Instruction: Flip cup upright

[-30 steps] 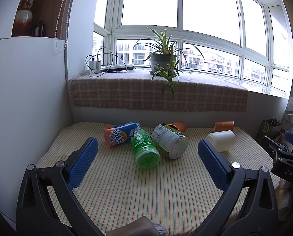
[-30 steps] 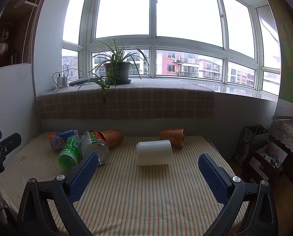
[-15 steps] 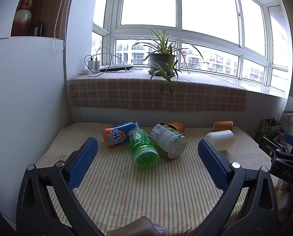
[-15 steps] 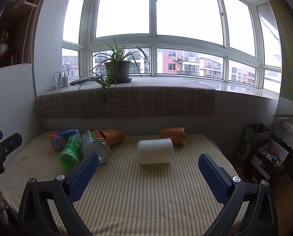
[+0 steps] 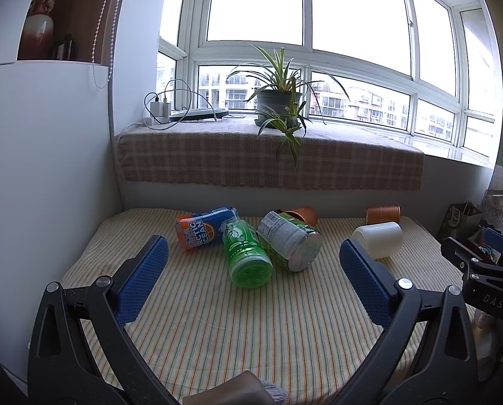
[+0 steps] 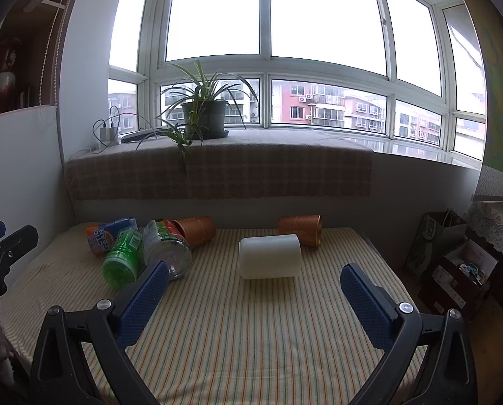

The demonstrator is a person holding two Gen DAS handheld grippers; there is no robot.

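White cup (image 6: 270,256): lay on its side on the striped tablecloth (image 6: 251,320), toward the far edge and right of the middle; seen from the left wrist camera it sat near the far right corner (image 5: 379,243).
Right gripper (image 6: 254,300): hovered above the near part of the table, jaws wide apart, nothing between the blue pads (image 6: 143,300); the white cup lay ahead of it, well apart from both fingers.
Left gripper (image 5: 251,280): hovered over the near left part, jaws also spread wide and empty (its blue pads (image 5: 140,283) framed the pile of bottles).
Orange cup (image 6: 300,229): on its side just behind the white cup, close to the far edge.
Second orange cup (image 6: 195,231): on its side at the far edge, partly hidden behind the clear bottle.
Clear bottle (image 5: 288,241): on its side, base toward the camera, touching the green bottle.
Green bottle (image 5: 246,254): on its side, left of the clear bottle.
Orange-and-blue bottle (image 5: 205,227): on its side, farthest left, against the green bottle.
Potted plant (image 6: 204,114): on the checked windowsill cloth (image 6: 217,175) beyond the far edge.
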